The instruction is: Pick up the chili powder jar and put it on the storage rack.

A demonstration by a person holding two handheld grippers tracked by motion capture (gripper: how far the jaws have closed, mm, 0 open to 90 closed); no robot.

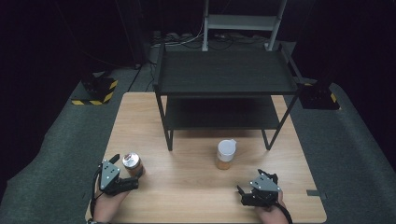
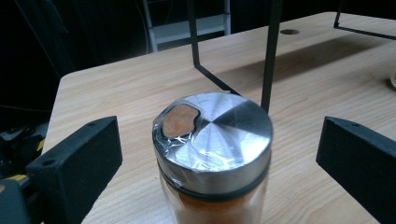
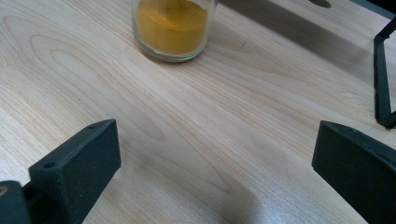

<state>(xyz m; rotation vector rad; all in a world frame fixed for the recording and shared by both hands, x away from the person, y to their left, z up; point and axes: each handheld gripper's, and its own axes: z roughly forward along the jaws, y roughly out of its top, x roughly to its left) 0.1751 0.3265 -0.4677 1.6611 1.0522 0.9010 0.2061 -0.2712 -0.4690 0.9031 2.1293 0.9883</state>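
Pale wood table (image 1: 201,186) carries two spice jars before a black two-tier shelf rack (image 1: 224,74) in the high view: a steel-lidded jar (image 1: 132,163) at the near left, just beside the left gripper (image 1: 128,179), and a white-lidded jar (image 1: 226,154) near the middle, in front of the rack and apart from the right gripper (image 1: 243,191), which rests low at the near right edge. In the left gripper view, the steel-lidded jar (image 2: 212,154) stands upright between the spread black jaws, neither pad touching it; its brushed metal cap is wrapped in clear film, with an orange patch showing through, and orange powder fills the glass below. The step in hand looks like a grasp: the jaws should close squarely on the glass body below the cap, since the film-covered lid may be slippery, and the jar should stay centred so it is not tipped. One rack leg (image 2: 271,51) rises just behind the jar and could catch a careless lift. In the right gripper view, the jaws stand wide apart over bare wood, holding nothing, with the lower part of the white-lidded jar (image 3: 173,28), full of yellow powder, ahead and a rack foot (image 3: 383,84) at the right.
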